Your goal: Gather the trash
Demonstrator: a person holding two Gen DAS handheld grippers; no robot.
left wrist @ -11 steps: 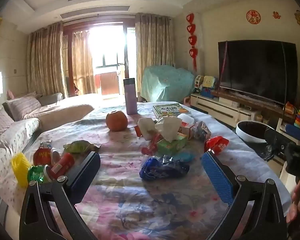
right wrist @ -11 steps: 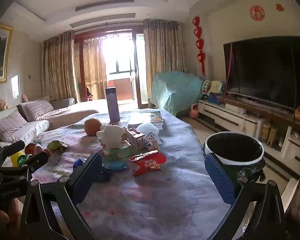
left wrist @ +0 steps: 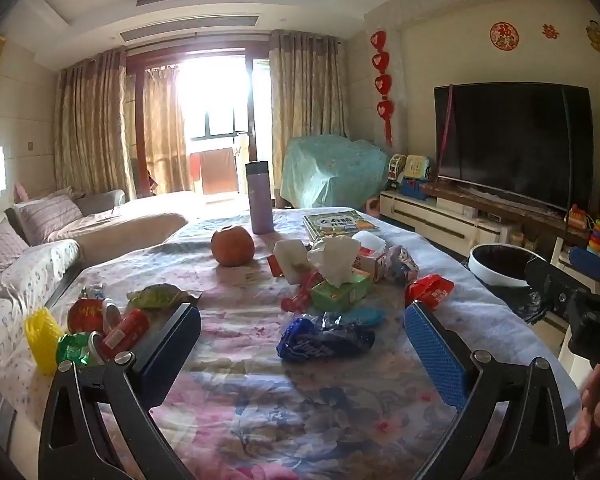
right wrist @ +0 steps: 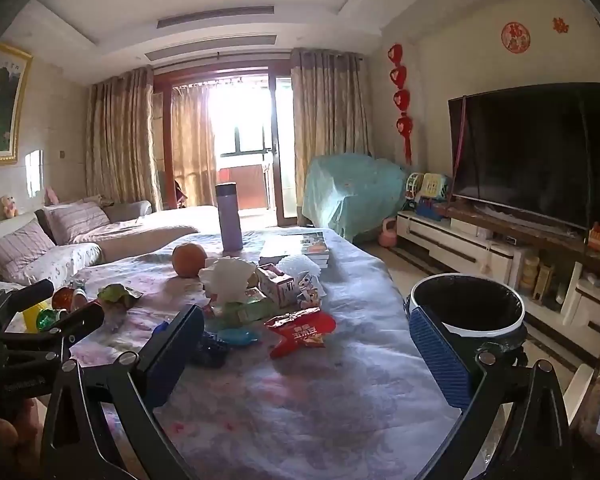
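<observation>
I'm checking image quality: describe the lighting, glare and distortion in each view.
Left wrist view: the window is blown out white behind the purple bottle, and fisheye bends the TV edges. Right wrist view: same backlit glare, dark corner vignetting, tabletop dimmer but legible.

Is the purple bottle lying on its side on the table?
No, the purple bottle stands upright at the far end of the table, behind the orange.
</observation>
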